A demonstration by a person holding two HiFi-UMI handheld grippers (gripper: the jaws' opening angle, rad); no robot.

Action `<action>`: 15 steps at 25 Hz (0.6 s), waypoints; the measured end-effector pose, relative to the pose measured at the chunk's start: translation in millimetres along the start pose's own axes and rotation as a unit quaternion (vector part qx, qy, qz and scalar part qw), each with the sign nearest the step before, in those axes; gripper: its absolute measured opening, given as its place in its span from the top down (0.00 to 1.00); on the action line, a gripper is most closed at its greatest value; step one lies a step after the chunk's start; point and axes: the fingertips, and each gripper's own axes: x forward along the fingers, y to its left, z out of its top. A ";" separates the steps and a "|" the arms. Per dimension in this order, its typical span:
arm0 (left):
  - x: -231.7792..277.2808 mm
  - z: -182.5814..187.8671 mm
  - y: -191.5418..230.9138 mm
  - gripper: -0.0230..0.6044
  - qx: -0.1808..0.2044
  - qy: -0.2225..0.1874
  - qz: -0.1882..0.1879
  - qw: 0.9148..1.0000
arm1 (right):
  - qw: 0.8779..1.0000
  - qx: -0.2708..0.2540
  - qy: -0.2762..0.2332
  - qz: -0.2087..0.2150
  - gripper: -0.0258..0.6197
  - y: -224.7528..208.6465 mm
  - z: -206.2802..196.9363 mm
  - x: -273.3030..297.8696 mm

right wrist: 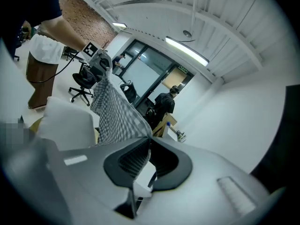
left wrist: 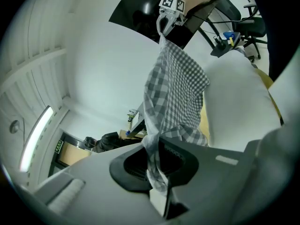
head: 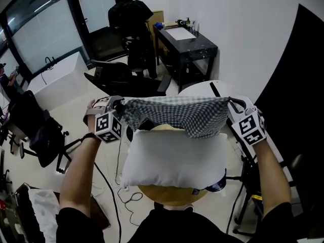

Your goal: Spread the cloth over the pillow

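Hanging stretched between both grippers, the checked cloth point(head: 177, 114) spans the twelve o'clock edge of the white pillow point(head: 174, 158), and its sagging hem just reaches that edge. Most of the pillow is bare. The left gripper point(head: 120, 104), at the cloth's nine o'clock, has its jaws pinched tight on one corner. The right gripper point(head: 232, 103), at three o'clock, is clamped on only a thin tip of the opposite corner. The pillow lies on a small round tan tabletop point(head: 172, 195). A sharp pull toward six o'clock could slip that thin tip free and drop the cloth lopsided. A dragging hem could bunch up or nudge the pillow off the tabletop.
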 end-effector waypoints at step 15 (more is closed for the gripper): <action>-92.3 -24.5 -189.8 0.94 0.042 -0.012 -0.129 0.991 | 0.997 0.007 0.008 0.071 0.92 158.3 -45.3 -78.5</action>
